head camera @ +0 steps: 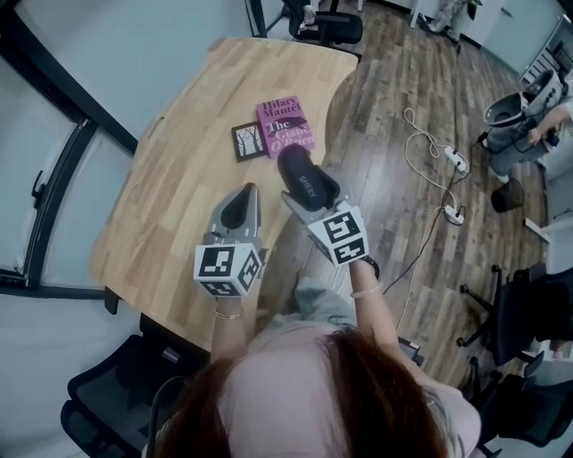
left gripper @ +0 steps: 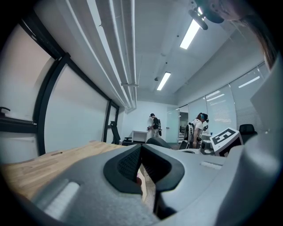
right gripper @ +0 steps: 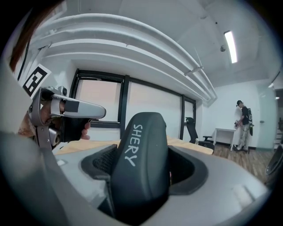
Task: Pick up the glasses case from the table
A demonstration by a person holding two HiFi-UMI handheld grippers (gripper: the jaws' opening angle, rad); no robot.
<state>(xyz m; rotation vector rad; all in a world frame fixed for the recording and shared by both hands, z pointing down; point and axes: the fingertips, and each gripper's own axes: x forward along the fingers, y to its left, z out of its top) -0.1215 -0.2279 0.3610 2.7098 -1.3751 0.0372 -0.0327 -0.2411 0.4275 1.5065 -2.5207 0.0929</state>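
Note:
A black glasses case (head camera: 307, 178) with white lettering is clamped between the jaws of my right gripper (head camera: 304, 190), held in the air above the table's right edge. In the right gripper view the glasses case (right gripper: 140, 165) stands upright and fills the gap between the dark pads. My left gripper (head camera: 239, 207) hovers over the wooden table (head camera: 188, 179) beside it, jaws closed together with nothing between them. The left gripper (left gripper: 140, 164) shows its pads touching in its own view.
A pink book (head camera: 285, 125) and a small dark card (head camera: 248, 140) lie on the table beyond the grippers. Office chairs (head camera: 324, 27) stand at the far end and on the right. Cables and a power strip (head camera: 455, 159) lie on the wooden floor.

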